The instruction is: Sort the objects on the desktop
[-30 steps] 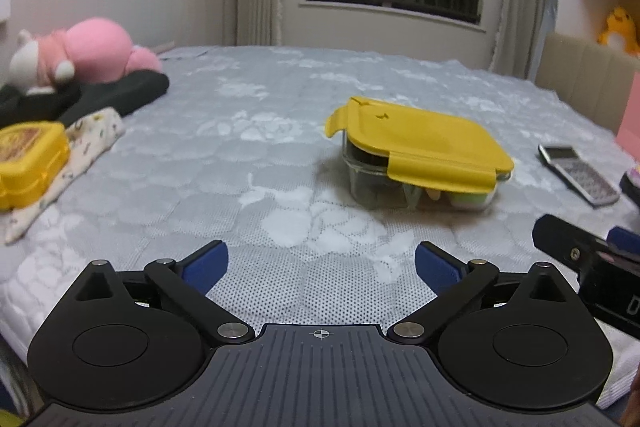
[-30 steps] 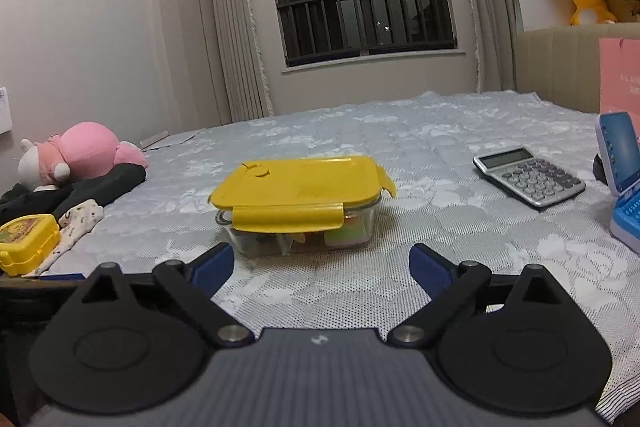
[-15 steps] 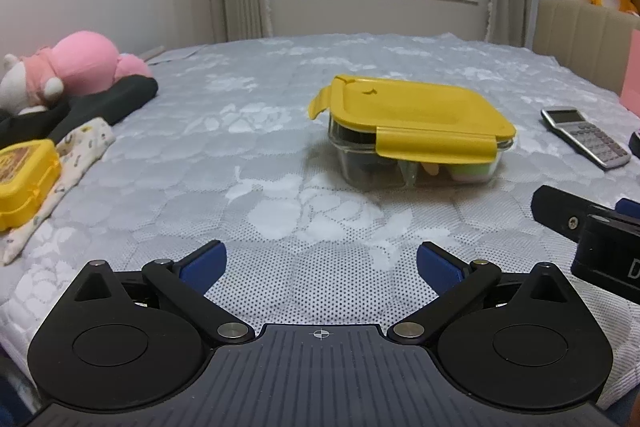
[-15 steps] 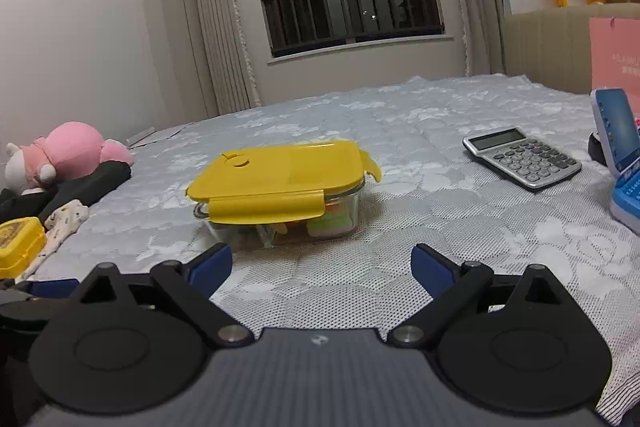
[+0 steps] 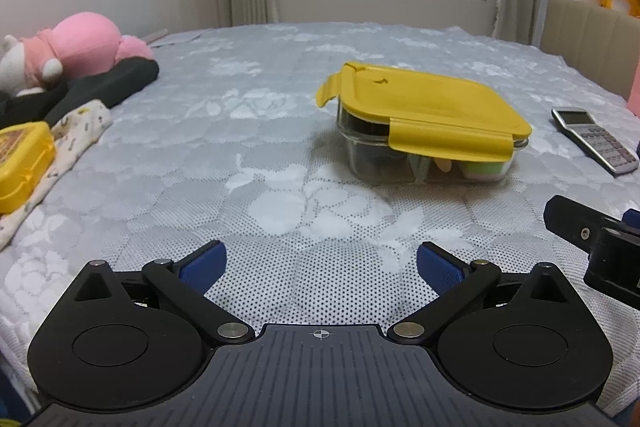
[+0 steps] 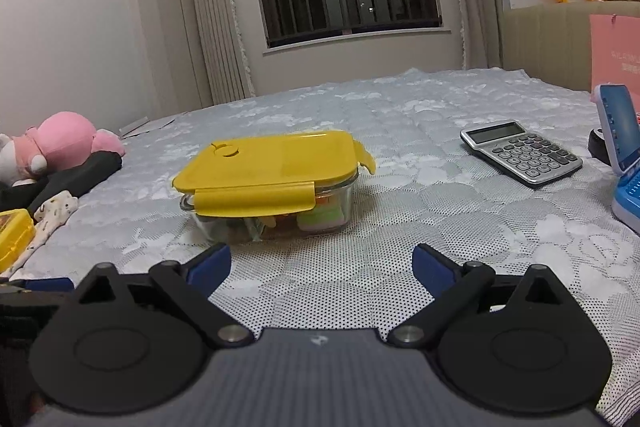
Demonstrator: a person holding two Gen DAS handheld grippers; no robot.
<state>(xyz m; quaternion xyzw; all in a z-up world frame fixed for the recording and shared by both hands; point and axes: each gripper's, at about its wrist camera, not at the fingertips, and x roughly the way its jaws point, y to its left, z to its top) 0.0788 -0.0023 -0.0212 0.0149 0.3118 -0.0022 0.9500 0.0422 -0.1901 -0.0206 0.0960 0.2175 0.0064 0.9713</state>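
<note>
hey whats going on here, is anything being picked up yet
Not yet. A person holds two handheld grippers over a quilted grey bed cover. The left gripper and right gripper are both open and empty, facing a glass container with a yellow lid, which sits apart from both. A calculator lies to its right, and a pink plush toy and a small yellow box lie off to the left. Nothing is gripped or touched.

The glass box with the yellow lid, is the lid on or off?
On. The yellow lid covers the glass box, but its front flap and side flap stick out, unlatched.
</note>
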